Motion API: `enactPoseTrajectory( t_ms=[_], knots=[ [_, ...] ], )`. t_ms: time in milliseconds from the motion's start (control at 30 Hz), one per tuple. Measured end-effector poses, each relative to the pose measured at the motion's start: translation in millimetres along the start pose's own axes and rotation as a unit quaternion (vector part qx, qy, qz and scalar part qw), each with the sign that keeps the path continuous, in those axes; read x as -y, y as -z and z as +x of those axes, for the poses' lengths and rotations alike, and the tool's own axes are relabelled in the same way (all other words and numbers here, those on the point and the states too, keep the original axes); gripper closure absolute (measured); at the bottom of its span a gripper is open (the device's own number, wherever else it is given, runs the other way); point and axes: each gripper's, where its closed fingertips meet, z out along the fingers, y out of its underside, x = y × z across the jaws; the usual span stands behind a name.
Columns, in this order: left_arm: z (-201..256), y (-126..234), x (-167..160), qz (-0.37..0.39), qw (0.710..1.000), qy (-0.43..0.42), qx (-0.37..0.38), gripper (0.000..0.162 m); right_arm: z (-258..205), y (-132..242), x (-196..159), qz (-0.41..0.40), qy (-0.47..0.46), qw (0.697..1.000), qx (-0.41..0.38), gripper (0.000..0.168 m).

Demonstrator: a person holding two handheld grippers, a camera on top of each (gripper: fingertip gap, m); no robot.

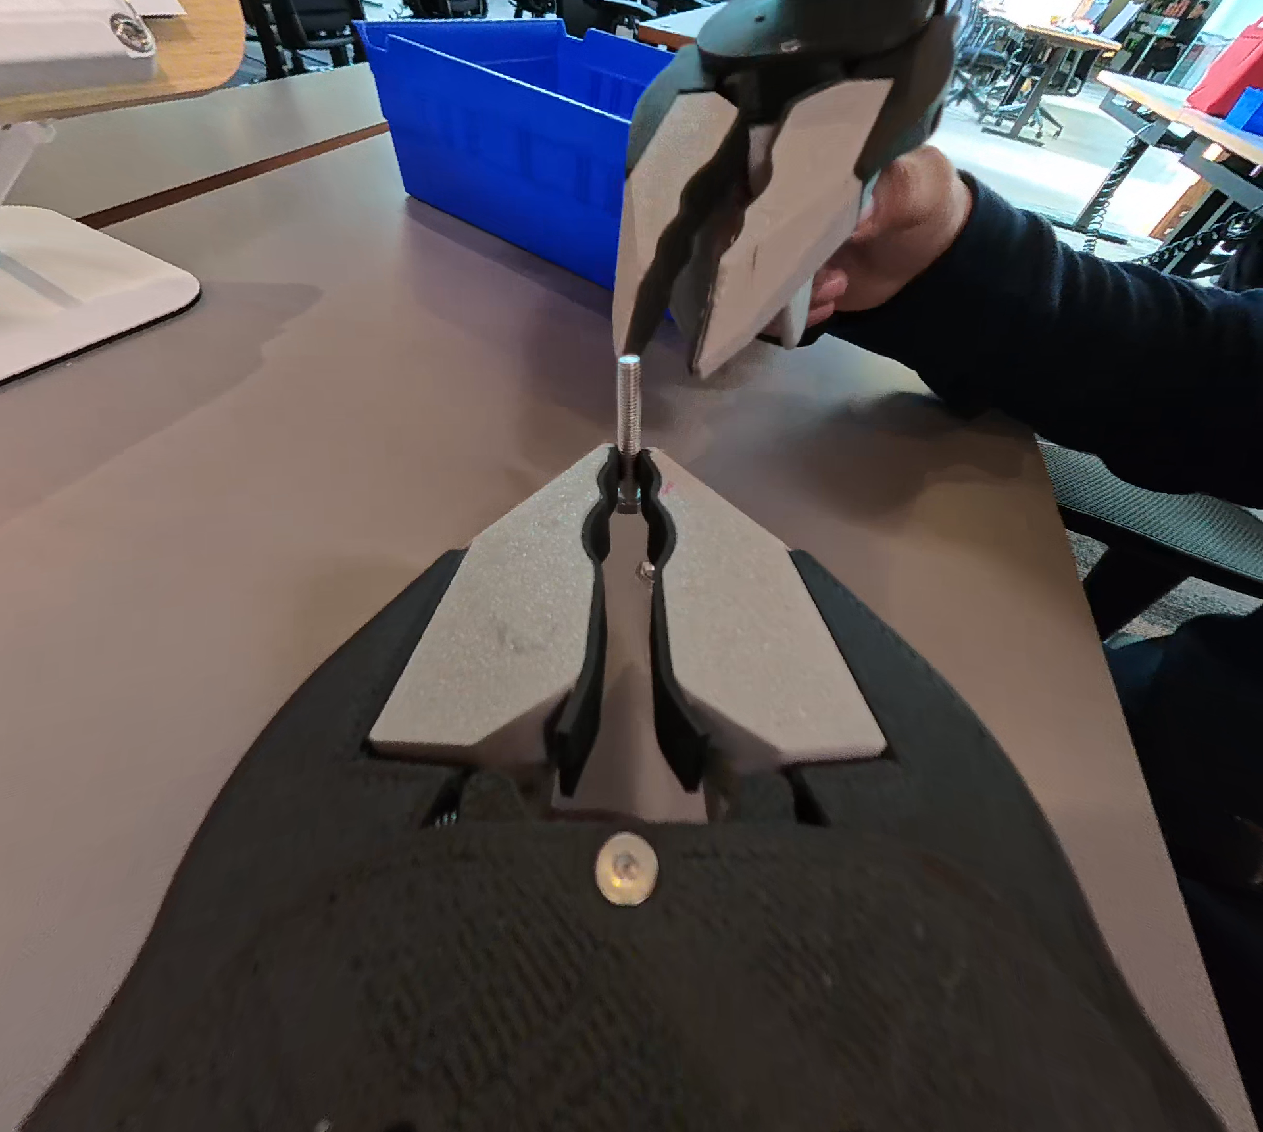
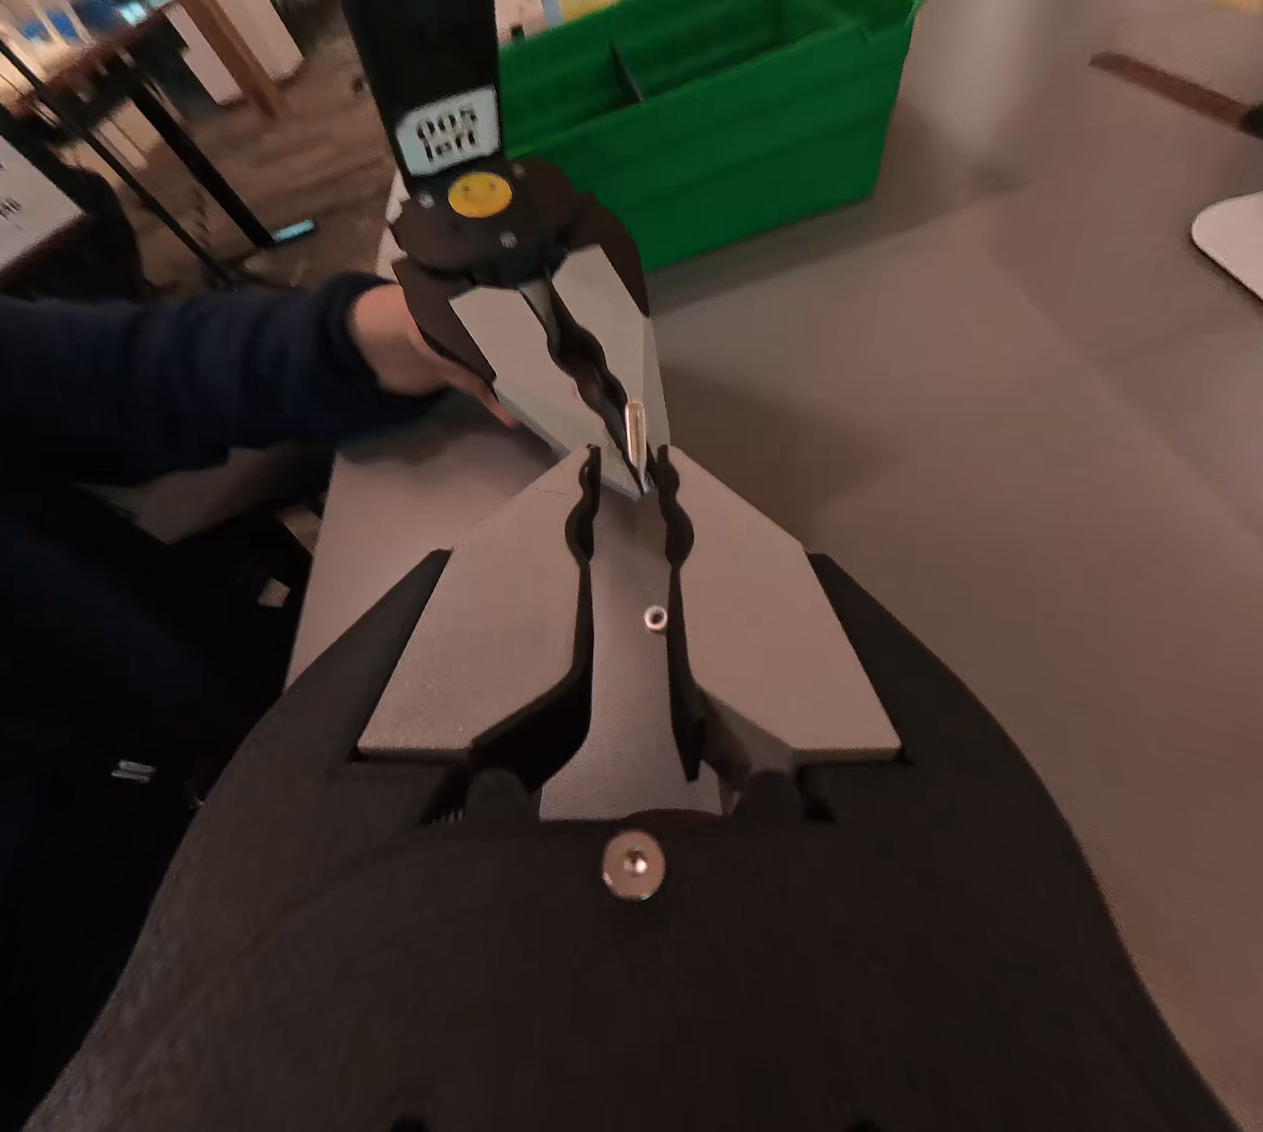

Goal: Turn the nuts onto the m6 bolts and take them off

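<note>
A blue bin (image 1: 519,142) stands on the table (image 1: 342,381) beyond the left gripper (image 1: 629,463); the part of its inside that shows holds nothing visible. A green bin (image 2: 717,94) with a dark divider stands beyond the right gripper (image 2: 625,460); its contents are hidden.

The left gripper is clenched on the head end of the bolt (image 1: 629,402), whose threaded shaft stands upright, straight out past the fingertips. The right gripper hangs released just above the bolt's tip, fingers apart. A nut (image 2: 655,617) lies flat on the table beneath both grippers.
</note>
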Motion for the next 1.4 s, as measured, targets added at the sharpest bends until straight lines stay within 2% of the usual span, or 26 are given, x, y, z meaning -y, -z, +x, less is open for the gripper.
enactPoseTrajectory(
  t_ms=[133,200,933,1400],
  knots=[
    [6,-2,0,0.000,1.000,-0.003,-0.012,0.158,0,-7,0,-0.006,0.006,1.000,-0.006,0.155],
    [9,-4,0,0.000,1.000,-0.005,-0.016,0.158,-4,-11,1,-0.002,0.012,1.000,-0.003,0.165],
    [22,-1,18,0.053,0.997,0.027,-0.054,0.155,-17,-8,15,0.032,0.000,0.999,0.021,0.166],
    [22,-1,14,0.037,0.998,0.015,-0.050,0.158,-19,-11,11,0.017,0.020,1.000,0.007,0.166]
  ],
)
